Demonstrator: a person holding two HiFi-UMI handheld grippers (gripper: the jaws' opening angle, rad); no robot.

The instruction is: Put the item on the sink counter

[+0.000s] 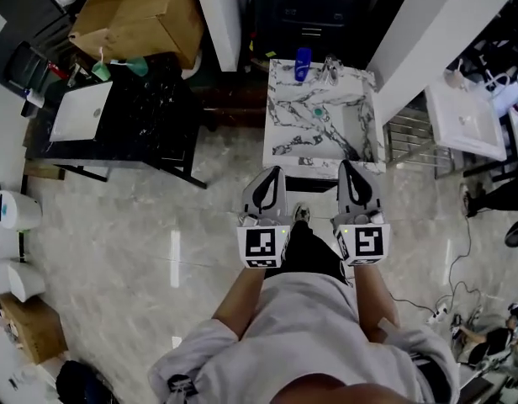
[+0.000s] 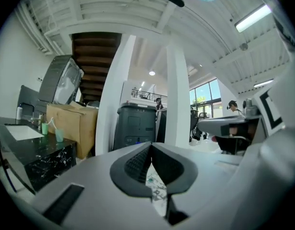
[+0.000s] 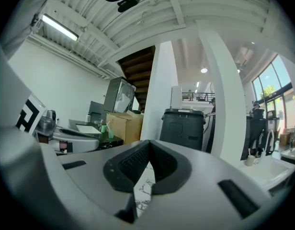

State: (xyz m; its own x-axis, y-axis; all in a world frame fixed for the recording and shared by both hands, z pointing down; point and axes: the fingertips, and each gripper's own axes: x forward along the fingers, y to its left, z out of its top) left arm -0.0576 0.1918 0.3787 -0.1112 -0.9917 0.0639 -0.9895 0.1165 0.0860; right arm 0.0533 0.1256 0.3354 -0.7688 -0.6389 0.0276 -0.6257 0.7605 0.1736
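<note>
1. Sink counter [image 1: 280, 146]: a white slab with dark marble veins, standing straight ahead of the person between two white columns.
2. A blue cup [image 1: 303, 64] and a tap [image 1: 330, 71] stand at its far edge. A small teal thing [image 1: 318, 112] lies near the middle; what it is cannot be told.
3. The left gripper [image 1: 268, 175] is level and aimed at the sink counter, its tip over the near edge in the head view. Its jaws are closed together with nothing between them.
4. The right gripper [image 1: 346, 168] is beside it, aimed the same way, jaws likewise pressed together and empty. Marble veins show through the slit below each pair of pads.
5. No item is carried by either claw, and which thing is the task's item cannot be told.
6. To the left stands a black counter [image 1: 150, 116] with a white basin [image 1: 81, 110] and two green cups [image 1: 138, 66]. A cardboard box [image 1: 145, 11] sits behind it.
7. A dark bin [image 2: 135, 126] stands past the counter, beside a white column [image 2: 177, 95].
</note>
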